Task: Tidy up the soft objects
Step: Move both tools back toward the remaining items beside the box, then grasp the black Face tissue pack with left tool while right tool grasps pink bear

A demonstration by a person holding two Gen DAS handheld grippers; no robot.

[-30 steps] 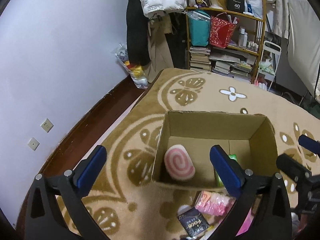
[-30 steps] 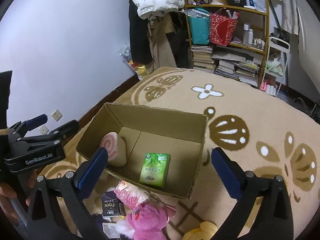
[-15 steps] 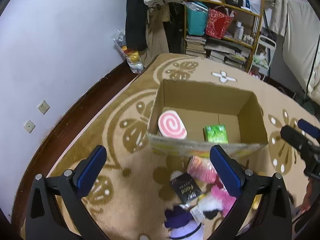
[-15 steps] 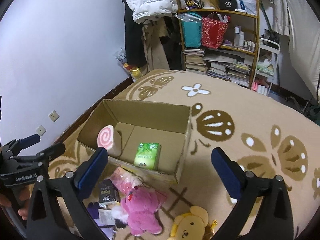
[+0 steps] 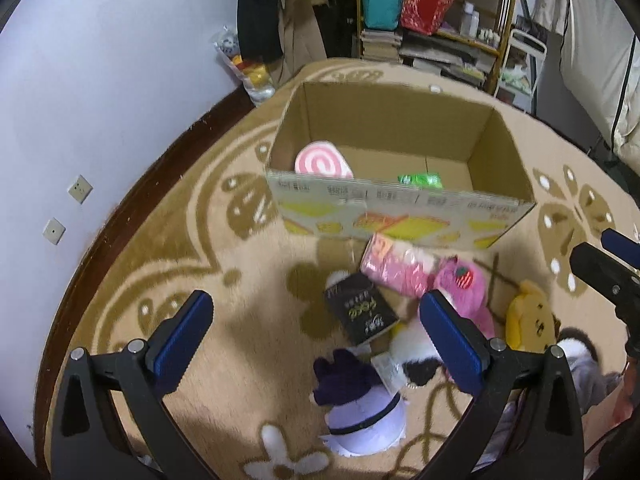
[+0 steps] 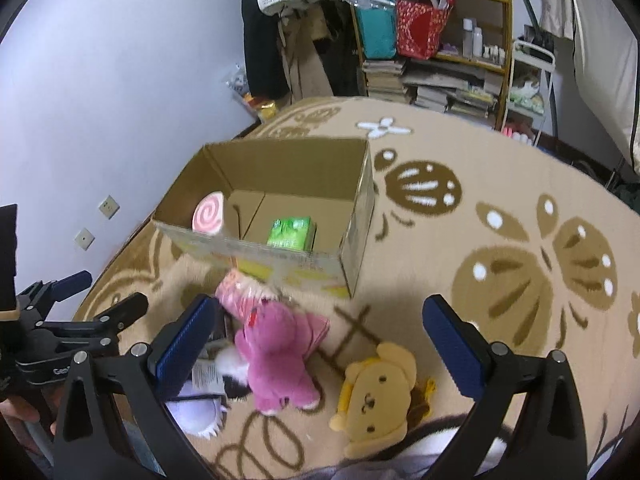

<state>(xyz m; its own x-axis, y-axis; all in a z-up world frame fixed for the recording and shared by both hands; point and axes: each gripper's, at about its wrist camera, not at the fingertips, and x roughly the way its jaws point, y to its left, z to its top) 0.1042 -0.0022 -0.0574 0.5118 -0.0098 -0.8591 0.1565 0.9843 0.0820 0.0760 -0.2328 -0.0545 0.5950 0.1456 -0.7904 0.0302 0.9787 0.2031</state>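
Observation:
An open cardboard box (image 5: 400,216) (image 6: 352,248) stands on the carpet and holds a pink swirl cushion (image 5: 322,162) (image 6: 209,216) and a green tissue pack (image 5: 422,179) (image 6: 290,232). In front of it lie a pink packet (image 5: 394,266), a black packet (image 5: 360,308), a pink plush (image 6: 276,356) (image 5: 464,280), a yellow bear plush (image 6: 378,392) (image 5: 528,320) and a purple-and-white plush (image 5: 360,408). My left gripper (image 5: 316,344) hangs open above the packets. My right gripper (image 6: 316,344) is open over the plushes. Both are empty.
A beige patterned carpet (image 6: 500,240) covers the floor, with a white wall (image 5: 100,80) at the left. At the back stand a cluttered shelf (image 6: 432,40) with books and bags, and hanging clothes (image 5: 260,12). A hand (image 6: 20,412) holds the left gripper.
Both grippers have pulled back from the box and tilted down, so the toys and packets in front of the box now fill the lower view. Both stay open.

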